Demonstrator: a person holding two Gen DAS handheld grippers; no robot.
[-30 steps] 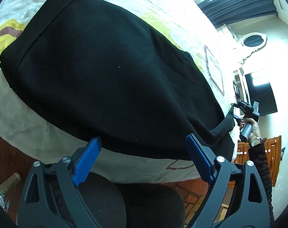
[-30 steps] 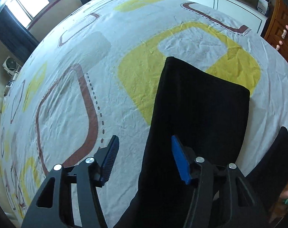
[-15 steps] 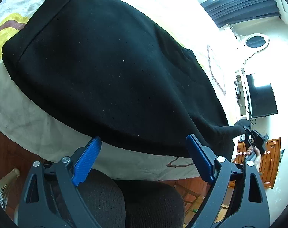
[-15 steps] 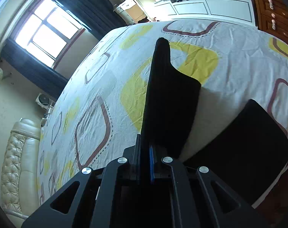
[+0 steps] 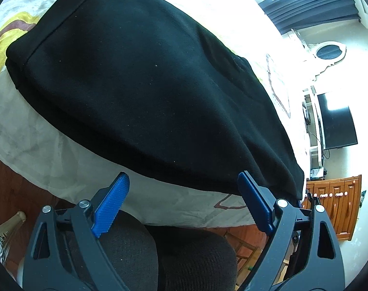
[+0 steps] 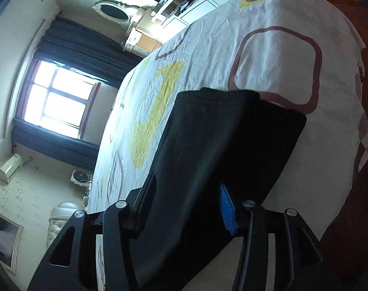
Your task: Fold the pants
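One pair of black pants (image 5: 145, 84) lies on one bed (image 5: 31, 131), spread over the patterned sheet near the bed's near edge. In the left wrist view the waistband end sits at the far left and the cloth narrows toward the right, where its end hangs past the bed's edge.

The left gripper (image 5: 184, 201) hovers just short of the pants' near edge with its two blue pads (image 5: 111, 203) spread wide and nothing between them. One dark seat cushion (image 5: 179, 257) shows below it.

The right gripper (image 6: 188, 201) pinches a fold of the pants (image 6: 208, 150) between its two fingers; the cloth rises from the jaws and drapes forward, its stitched hem at the far end. The fabric covers most of the left finger, and only a strip of one blue pad (image 6: 226, 206) shows on the right.

Background items, counted: one window (image 6: 60, 101) with dark curtains, one television (image 5: 336, 121), one wooden cabinet (image 5: 334, 206), one oval mirror (image 6: 113, 12).
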